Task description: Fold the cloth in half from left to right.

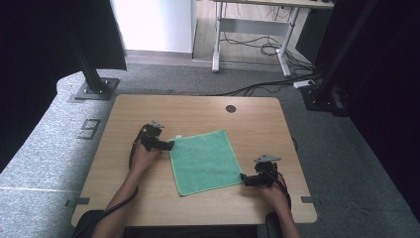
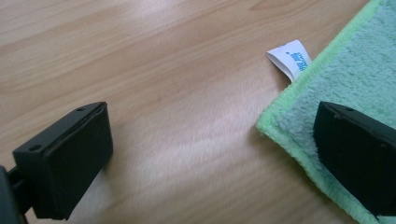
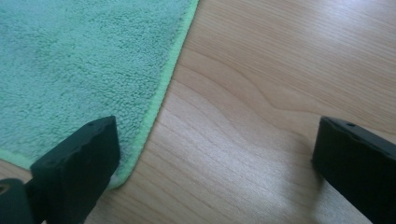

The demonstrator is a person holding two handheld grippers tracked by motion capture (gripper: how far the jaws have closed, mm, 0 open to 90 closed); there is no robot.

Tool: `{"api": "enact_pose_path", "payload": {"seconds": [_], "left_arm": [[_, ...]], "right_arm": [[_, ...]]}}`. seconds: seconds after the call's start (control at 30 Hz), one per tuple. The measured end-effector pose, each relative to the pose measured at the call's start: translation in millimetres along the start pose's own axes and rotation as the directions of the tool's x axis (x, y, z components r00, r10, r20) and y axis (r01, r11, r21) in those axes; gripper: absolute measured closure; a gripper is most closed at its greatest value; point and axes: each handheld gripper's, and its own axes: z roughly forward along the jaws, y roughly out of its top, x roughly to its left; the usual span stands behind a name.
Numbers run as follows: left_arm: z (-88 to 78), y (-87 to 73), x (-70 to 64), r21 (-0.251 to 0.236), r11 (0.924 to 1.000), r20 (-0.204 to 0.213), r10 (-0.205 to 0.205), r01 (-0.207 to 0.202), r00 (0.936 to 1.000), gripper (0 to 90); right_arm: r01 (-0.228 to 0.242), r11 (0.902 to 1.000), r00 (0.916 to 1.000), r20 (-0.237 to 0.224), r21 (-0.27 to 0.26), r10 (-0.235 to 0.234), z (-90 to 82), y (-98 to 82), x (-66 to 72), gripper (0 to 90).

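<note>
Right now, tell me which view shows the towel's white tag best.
The left gripper view: the white tag sits close, blue print visible, sticking out from the green towel edge near the corner. The high view shows the tag as a tiny white speck. The right gripper view shows a different towel corner.

wooden table (image 1: 148,198) — flat on it | green cloth (image 1: 204,160)

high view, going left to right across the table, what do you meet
left hand → left gripper → white tag → green cloth → right gripper → right hand
</note>
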Motion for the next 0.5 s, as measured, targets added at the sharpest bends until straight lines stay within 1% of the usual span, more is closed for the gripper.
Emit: {"api": "enact_pose_path", "payload": {"seconds": [0.03,0.1,0.2,0.27,0.33,0.37,0.47,0.5], "left_arm": [[-1.7,-2.0,0.6,0.0,1.0,0.0,-0.001,0.001,1.0,0.0],[-6.8,-7.7,1.4,-0.002,1.0,-0.009,-0.009,0.009,0.9999,0.1],[-11.9,-13.3,2.2,-0.002,0.9999,-0.01,-0.013,0.013,0.9999,0.6],[-14.4,-16.1,2.8,-0.001,0.9999,-0.011,-0.014,0.014,0.9998,0.6],[-15.7,-17.6,2.5,-0.003,0.9998,-0.014,-0.018,0.018,0.9997,0.5],[-15.7,-17.6,2.5,-0.003,0.9998,-0.014,-0.018,0.018,0.9997,0.5],[-16.9,-18.9,1.9,-0.001,0.9998,-0.016,-0.022,0.022,0.9996,0.6],[-16.9,-18.9,1.9,-0.001,0.9998,-0.016,-0.022,0.022,0.9996,0.5]], "right_arm": [[0.0,1.0,1.0,0.0,0.0,0.0,0.0,0.0,0.0,2.0],[0.006,1.0,0.9998,-0.02,0.006,-0.006,0.6,2.6,2.1,2.9],[0.015,0.9998,0.9995,-0.029,0.008,-0.015,0.2,4.7,4.5,3.4],[0.016,0.9999,0.9993,-0.035,-0.001,-0.016,-1.3,6.4,5.8,3.3],[0.011,0.9999,0.9985,-0.053,-0.01,-0.012,-3.1,8.4,7.5,3.3],[0.011,0.9999,0.9985,-0.053,-0.01,-0.012,-3.1,8.4,7.5,3.3],[0.026,0.9995,0.9963,-0.081,-0.019,-0.028,-5.0,12.5,15.5,2.3],[0.026,0.9995,0.9963,-0.081,-0.019,-0.028,-5.0,12.5,15.5,2.3]]}}
